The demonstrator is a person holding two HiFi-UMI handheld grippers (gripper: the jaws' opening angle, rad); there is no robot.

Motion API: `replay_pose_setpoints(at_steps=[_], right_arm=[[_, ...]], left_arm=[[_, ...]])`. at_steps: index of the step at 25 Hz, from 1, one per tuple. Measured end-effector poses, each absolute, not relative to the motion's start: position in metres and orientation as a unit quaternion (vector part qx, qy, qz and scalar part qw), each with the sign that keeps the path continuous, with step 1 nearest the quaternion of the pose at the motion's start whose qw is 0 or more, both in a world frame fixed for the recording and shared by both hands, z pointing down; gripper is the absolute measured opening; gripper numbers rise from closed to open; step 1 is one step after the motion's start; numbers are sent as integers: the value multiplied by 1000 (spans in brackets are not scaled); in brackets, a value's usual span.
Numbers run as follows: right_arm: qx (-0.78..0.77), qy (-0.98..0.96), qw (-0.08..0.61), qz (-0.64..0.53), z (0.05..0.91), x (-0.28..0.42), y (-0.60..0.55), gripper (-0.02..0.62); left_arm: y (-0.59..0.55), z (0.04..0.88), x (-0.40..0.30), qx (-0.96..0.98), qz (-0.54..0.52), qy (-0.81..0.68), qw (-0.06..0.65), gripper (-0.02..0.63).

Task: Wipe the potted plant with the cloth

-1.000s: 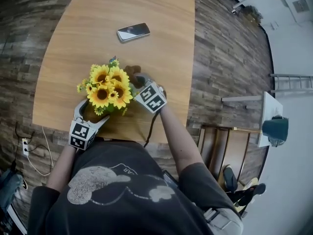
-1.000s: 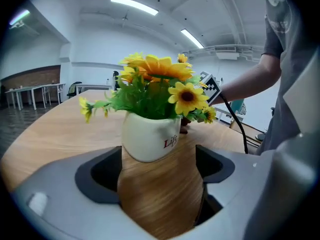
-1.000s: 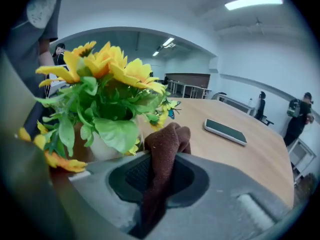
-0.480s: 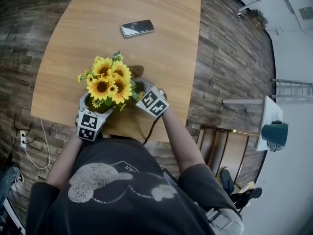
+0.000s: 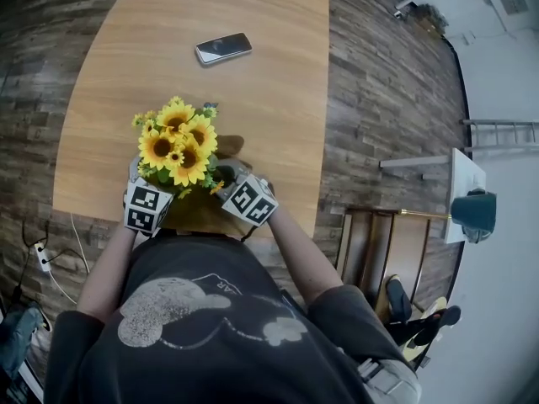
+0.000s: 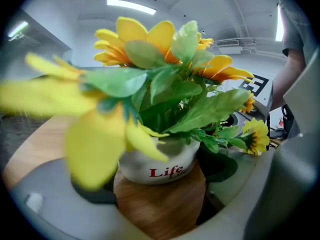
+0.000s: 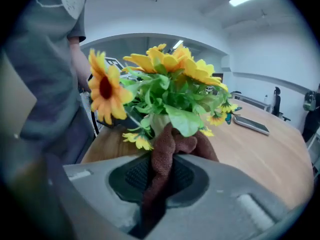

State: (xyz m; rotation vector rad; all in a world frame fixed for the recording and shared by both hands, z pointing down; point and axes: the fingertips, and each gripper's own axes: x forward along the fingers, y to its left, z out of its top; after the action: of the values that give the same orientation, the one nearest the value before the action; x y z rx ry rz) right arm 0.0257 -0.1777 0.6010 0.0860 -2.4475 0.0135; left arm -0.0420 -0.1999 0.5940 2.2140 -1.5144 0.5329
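Observation:
The potted plant point(image 5: 174, 146) is a white pot point(image 6: 160, 166) printed "Life" with yellow sunflowers point(image 7: 165, 66), standing near the table's near edge. My left gripper point(image 5: 150, 183) reaches in from the pot's left. Its jaws point(image 6: 157, 183) are opening, and the pot stands between the pads on the wood. My right gripper point(image 5: 232, 182) is at the pot's near right, shut point(image 7: 160, 179) on a brown cloth point(image 7: 167, 151). The cloth's bunched end lies against the pot under the leaves.
A phone point(image 5: 222, 47) lies further out on the wooden table point(image 5: 269, 99). The table's near edge runs just under both grippers, against the person's body. A wood-plank floor point(image 5: 387, 99) lies to the right, with a stand and a teal lamp point(image 5: 473, 217).
My right gripper has drawn back with the cloth towards the table's near edge, round the pot's right side. The left gripper has edged in closer to the pot. The pot has stayed put.

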Motion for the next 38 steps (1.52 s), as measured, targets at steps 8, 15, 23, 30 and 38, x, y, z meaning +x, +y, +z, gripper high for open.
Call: replay_pose_setpoints(at_steps=[8, 15, 23, 30, 38], right_arm=[[25, -941, 338, 6, 597, 21, -143, 44], [115, -936, 333, 12, 583, 57, -183, 44], [160, -913, 375, -16, 591, 63, -251, 44], [100, -914, 390, -57, 607, 21, -259, 44], [65, -910, 399, -89, 611, 3, -252, 44]], left_arm=[[-204, 592, -42, 831, 191, -489, 184, 541], [-203, 597, -42, 863, 203, -432, 167, 540], [-201, 599, -44, 906, 216, -337, 138, 540], [-195, 601, -41, 928, 241, -257, 123, 540], [-199, 600, -42, 932, 241, -239, 130, 549]])
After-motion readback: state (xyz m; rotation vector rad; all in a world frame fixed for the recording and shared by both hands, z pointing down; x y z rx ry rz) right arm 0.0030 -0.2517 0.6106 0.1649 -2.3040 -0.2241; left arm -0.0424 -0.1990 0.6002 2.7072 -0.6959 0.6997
